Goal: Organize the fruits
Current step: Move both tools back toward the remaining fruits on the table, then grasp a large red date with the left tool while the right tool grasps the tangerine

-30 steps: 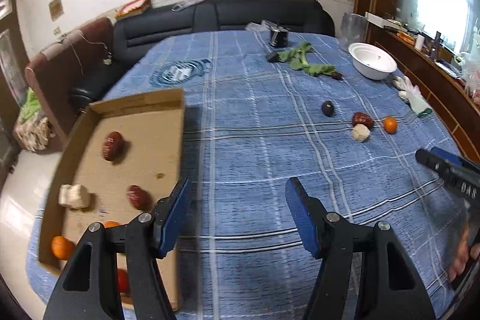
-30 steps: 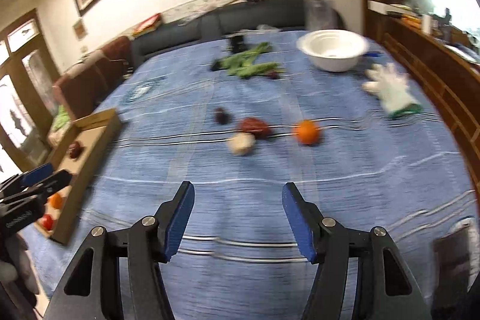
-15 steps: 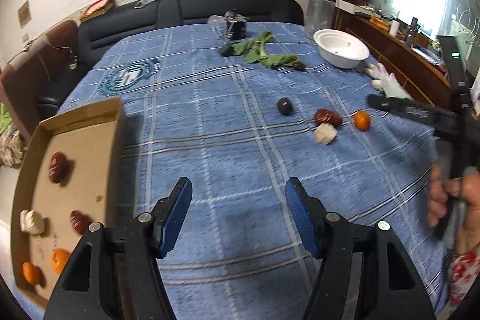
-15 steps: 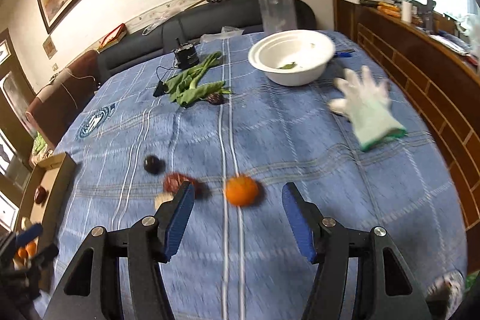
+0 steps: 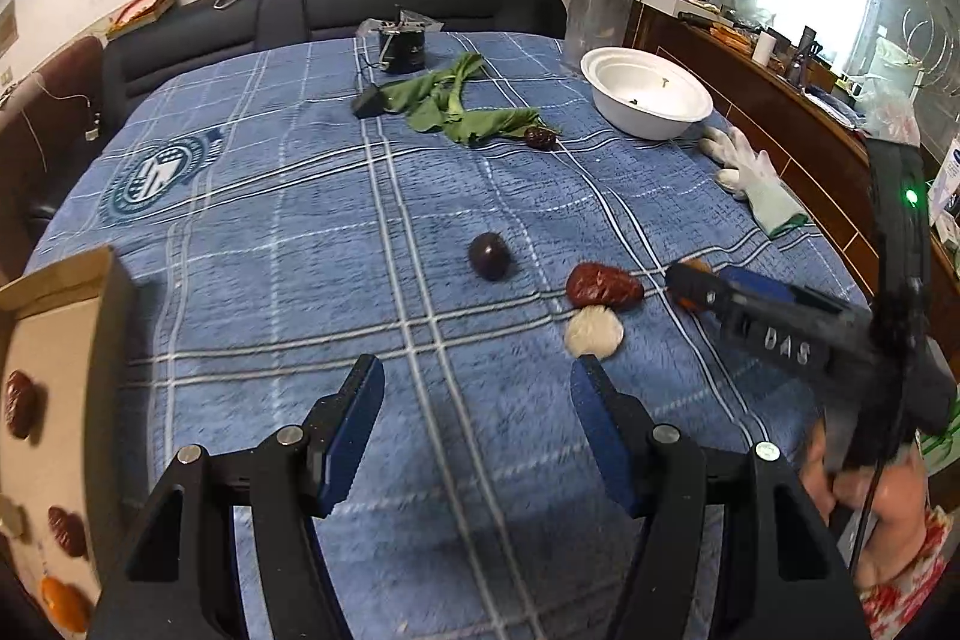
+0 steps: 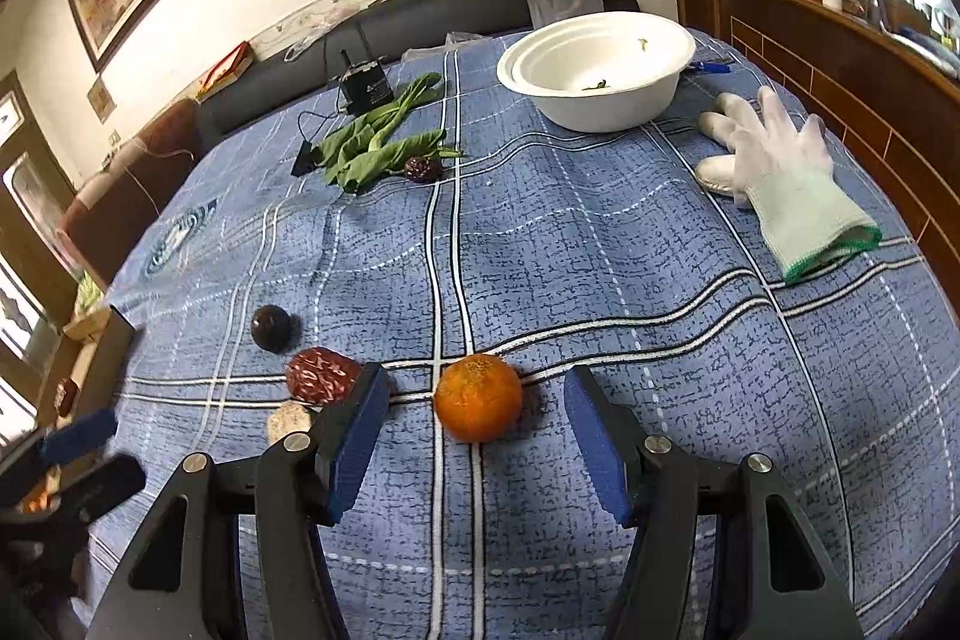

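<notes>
Orange [image 6: 478, 398] sits on the counter [image 6: 600, 250] lower centre of the right wrist view, between the right gripper [image 6: 471, 436] fingers but touching neither; fingers spread about halfway, holding nothing. Red date [image 6: 321, 375] is just left of the left finger, pale lump [image 6: 289, 421] below it, dark plum [image 6: 270, 327] further up left. Upper frame: white bowl [image 6: 600, 70], white glove [image 6: 780, 172] to its right, greens [image 6: 372, 142] with another dark fruit [image 6: 423, 168] at upper centre.

Left gripper [image 5: 474, 412], left wrist view: fingers likewise about half open, empty, over bare blue plaid cloth. Pale lump [image 5: 594, 332] is just above the right finger tip, red date [image 5: 603, 285] touching it above, dark plum [image 5: 489, 255] apart at centre. Cardboard tray [image 5: 54, 340] at left edge holds 2 dates and 1 orange that I can make out; edge is blurred.
</notes>
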Motion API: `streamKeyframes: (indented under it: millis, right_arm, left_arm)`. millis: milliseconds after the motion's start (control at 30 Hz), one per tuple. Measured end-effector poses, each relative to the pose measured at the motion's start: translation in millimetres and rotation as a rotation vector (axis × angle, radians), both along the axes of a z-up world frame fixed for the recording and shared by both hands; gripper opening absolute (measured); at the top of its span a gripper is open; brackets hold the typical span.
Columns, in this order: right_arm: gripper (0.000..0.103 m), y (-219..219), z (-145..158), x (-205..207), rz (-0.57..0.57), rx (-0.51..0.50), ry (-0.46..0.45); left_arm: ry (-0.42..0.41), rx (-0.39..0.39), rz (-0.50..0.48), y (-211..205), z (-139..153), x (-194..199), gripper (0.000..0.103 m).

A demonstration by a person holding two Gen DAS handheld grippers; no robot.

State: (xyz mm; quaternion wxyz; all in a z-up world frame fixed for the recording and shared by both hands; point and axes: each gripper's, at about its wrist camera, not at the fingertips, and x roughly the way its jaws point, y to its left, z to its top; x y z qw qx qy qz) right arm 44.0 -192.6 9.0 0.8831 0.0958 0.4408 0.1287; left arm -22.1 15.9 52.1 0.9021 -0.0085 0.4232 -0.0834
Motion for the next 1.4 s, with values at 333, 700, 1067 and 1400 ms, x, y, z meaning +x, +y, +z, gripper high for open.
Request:
streamKeyframes:
  millis: [333,700,1067,1400]
  right_arm:
    - [0.049,15.0,-0.8,6.9,0.062,-0.05,-0.004]
    - [0.031,-10.3,1.7,6.7,-0.014,-0.025,0.006]
    - [0.031,-25.1,4.2,9.3,-0.072,0.015,0.018]
    - [0.032,-23.3,4.8,8.1,-0.065,0.023,0.02]
  left_arm:
    - [0.046,-0.054,-0.034,-8.6,-14.2,21.6,0.063]
    - [0.045,-0.019,-0.131,-41.2,-13.5,45.3,0.063]
    - [0.093,0.026,-0.225,-79.5,-34.1,73.5,0.063]
    - [0.061,0.008,-0.206,-74.7,-23.2,63.0,0.044]
